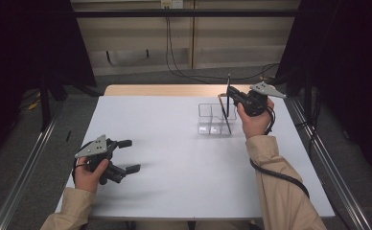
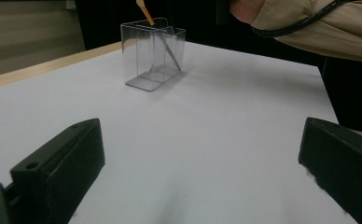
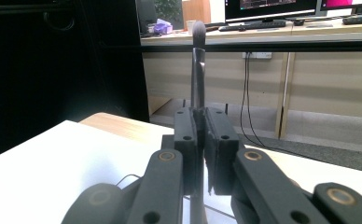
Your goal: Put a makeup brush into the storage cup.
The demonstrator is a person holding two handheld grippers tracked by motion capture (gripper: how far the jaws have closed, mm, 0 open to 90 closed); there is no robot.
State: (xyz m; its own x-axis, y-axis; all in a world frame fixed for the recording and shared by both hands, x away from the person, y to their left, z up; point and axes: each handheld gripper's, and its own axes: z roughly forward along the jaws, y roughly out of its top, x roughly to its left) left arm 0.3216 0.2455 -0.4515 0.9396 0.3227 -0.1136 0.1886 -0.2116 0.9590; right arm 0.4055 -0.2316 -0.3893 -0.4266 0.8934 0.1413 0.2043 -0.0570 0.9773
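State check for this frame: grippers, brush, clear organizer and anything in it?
Left gripper: open, holding nothing, low over the table.
Right gripper: shut on the brush, above the organizer.
Brush: upright, bristles up.
Clear organizer: upright on the table.
Orange-tipped stick: leaning inside the organizer.

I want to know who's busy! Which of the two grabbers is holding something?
The right gripper, above the clear box: its jaws pinch a dark brush standing upright. The left gripper is wide open, holding nothing.
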